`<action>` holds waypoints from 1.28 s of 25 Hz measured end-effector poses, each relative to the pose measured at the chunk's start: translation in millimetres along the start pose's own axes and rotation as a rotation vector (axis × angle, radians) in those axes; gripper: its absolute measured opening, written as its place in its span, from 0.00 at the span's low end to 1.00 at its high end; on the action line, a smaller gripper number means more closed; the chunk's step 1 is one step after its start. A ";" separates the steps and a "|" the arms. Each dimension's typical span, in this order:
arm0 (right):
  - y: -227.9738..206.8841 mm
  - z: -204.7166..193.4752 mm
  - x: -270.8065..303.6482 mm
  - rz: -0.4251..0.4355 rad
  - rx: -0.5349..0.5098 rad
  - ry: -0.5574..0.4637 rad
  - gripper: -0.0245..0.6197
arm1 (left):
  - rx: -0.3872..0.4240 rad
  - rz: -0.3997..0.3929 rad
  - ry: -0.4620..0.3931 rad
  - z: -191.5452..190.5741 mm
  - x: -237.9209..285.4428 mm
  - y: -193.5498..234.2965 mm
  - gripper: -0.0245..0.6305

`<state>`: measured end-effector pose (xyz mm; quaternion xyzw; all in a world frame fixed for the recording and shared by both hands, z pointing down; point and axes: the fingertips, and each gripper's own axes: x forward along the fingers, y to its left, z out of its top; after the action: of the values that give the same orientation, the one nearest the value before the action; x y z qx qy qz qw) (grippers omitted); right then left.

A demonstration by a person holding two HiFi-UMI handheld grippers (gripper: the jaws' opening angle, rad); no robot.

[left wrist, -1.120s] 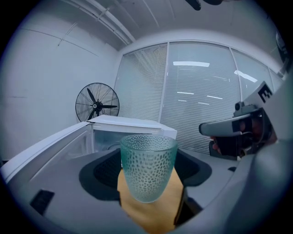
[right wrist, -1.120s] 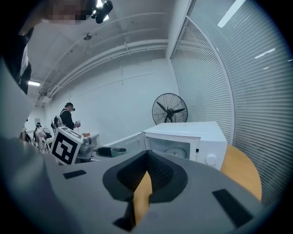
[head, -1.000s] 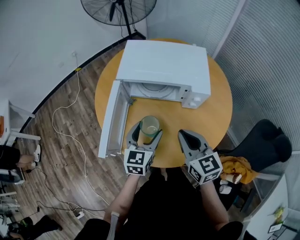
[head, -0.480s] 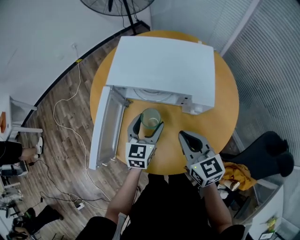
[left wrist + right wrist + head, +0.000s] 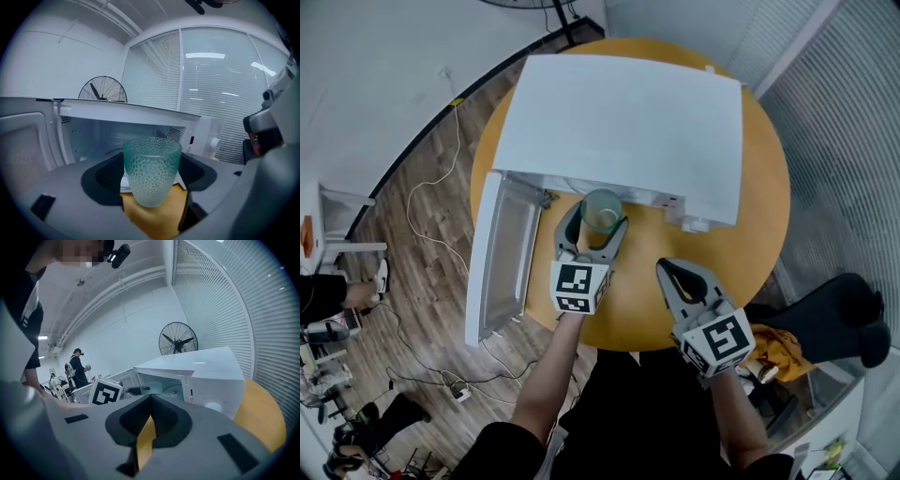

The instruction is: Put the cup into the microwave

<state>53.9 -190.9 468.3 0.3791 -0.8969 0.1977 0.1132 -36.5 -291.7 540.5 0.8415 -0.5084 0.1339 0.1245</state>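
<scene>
Left gripper view: left tool (image 5: 152,187) clamps the cup (image 5: 152,164) facing the microwave (image 5: 140,126).
Pebbled glass, likely rigid and breakable; hold mid-wall. Right tool (image 5: 666,272) closed, empty.

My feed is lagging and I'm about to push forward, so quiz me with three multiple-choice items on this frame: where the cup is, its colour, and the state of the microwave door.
1. Where is the cup?
A) inside the microwave
B) between the left gripper's jaws, in front of the microwave
C) on the floor

2. What colour is the cup?
A) red
B) translucent teal
C) black

3. The microwave's door is:
A) shut
B) removed
C) swung open to the left

Answers:
1 B: the left gripper view shows the cup between the jaws, with the microwave behind it.
2 B: it is greenish dimpled glass.
3 C: the head view shows the door standing out on the left.
</scene>
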 end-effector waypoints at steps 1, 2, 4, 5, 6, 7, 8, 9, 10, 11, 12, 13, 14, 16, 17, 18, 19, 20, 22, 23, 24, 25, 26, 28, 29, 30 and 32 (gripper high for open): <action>-0.7 -0.4 1.5 0.003 0.001 0.000 0.05 | 0.004 0.001 -0.006 -0.4 3.5 1.9 0.58; -1.8 -0.7 2.9 0.005 0.002 0.000 0.05 | 0.010 0.004 -0.009 -1.1 7.4 3.7 0.58; -4.9 -1.5 4.9 0.008 0.003 0.001 0.05 | 0.020 0.009 -0.013 -2.7 16.1 6.8 0.58; -6.3 -1.9 5.6 0.009 0.003 0.002 0.05 | 0.025 0.012 -0.014 -3.3 20.3 8.5 0.58; -7.2 -2.2 6.1 0.010 0.004 0.005 0.05 | 0.031 0.015 -0.016 -3.8 24.0 10.5 0.58; -7.6 -2.6 6.4 0.010 0.005 0.008 0.05 | 0.038 0.019 -0.018 -3.9 27.2 12.9 0.58; -7.9 -3.2 6.7 0.011 0.006 0.011 0.05 | 0.043 0.024 -0.021 -3.9 30.2 15.6 0.58; -8.1 -4.0 6.9 0.012 0.006 0.014 0.05 | 0.045 0.028 -0.025 -4.3 33.1 18.3 0.58; -8.6 -5.0 7.1 0.012 0.008 0.017 0.05 | 0.048 0.031 -0.028 -5.1 36.4 20.8 0.58; -9.2 -6.1 7.3 0.012 0.009 0.021 0.05 | 0.053 0.033 -0.029 -6.4 39.9 22.9 0.58; -9.9 -7.2 7.7 0.012 0.010 0.024 0.05 | 0.059 0.034 -0.028 -7.8 43.5 24.7 0.58; -10.6 -8.2 8.2 0.011 0.011 0.027 0.05 | 0.064 0.034 -0.026 -9.3 47.1 26.4 0.58; -11.0 -9.2 8.6 0.011 0.011 0.031 0.05 | 0.065 0.033 -0.024 -10.9 50.3 28.1 0.58; -11.4 -10.9 9.3 0.012 0.013 0.035 0.05 | 0.058 0.035 -0.021 -14.7 55.6 31.4 0.58; -11.5 -11.5 9.7 0.012 0.014 0.036 0.05 | 0.054 0.037 -0.020 -16.7 57.9 33.2 0.58; -11.6 -12.1 10.3 0.012 0.015 0.038 0.05 | 0.053 0.040 -0.017 -18.6 60.2 35.1 0.58; -11.7 -12.5 11.0 0.011 0.014 0.040 0.05 | 0.051 0.043 -0.015 -20.0 62.3 37.2 0.58; -12.0 -12.8 11.7 0.010 0.014 0.041 0.05 | 0.050 0.046 -0.013 -21.0 64.3 39.0 0.58; -12.6 -13.1 12.6 0.010 0.014 0.042 0.05 | 0.049 0.047 -0.008 -22.8 67.7 41.6 0.58; -12.7 -13.3 12.8 0.009 0.015 0.041 0.05 | 0.050 0.048 -0.004 -24.4 68.8 42.5 0.58; -12.7 -13.5 12.9 0.010 0.017 0.041 0.05 | 0.049 0.049 0.000 -26.5 69.5 43.5 0.58; -12.5 -13.7 12.9 0.010 0.019 0.040 0.05 | 0.047 0.049 0.001 -28.1 70.0 44.4 0.58; -12.2 -13.7 12.9 0.010 0.020 0.039 0.05 | 0.045 0.049 -0.002 -28.9 70.5 45.2 0.58; -11.4 -13.6 12.9 0.011 0.020 0.038 0.05 | 0.043 0.050 -0.006 -28.1 71.9 46.5 0.58; -11.0 -13.7 12.8 0.011 0.020 0.037 0.05 | 0.046 0.052 -0.010 -26.4 73.0 46.9 0.58; -10.7 -13.9 12.6 0.010 0.021 0.038 0.05 | 0.050 0.053 -0.010 -25.8 74.2 47.3 0.58; -10.4 -14.2 12.0 0.008 0.021 0.038 0.05 | 0.056 0.055 0.002 -28.9 76.8 48.3 0.58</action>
<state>53.8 -198.9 488.1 0.3727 -0.8940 0.2148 0.1251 -47.9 -366.7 598.0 0.8303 -0.5271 0.1525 0.0976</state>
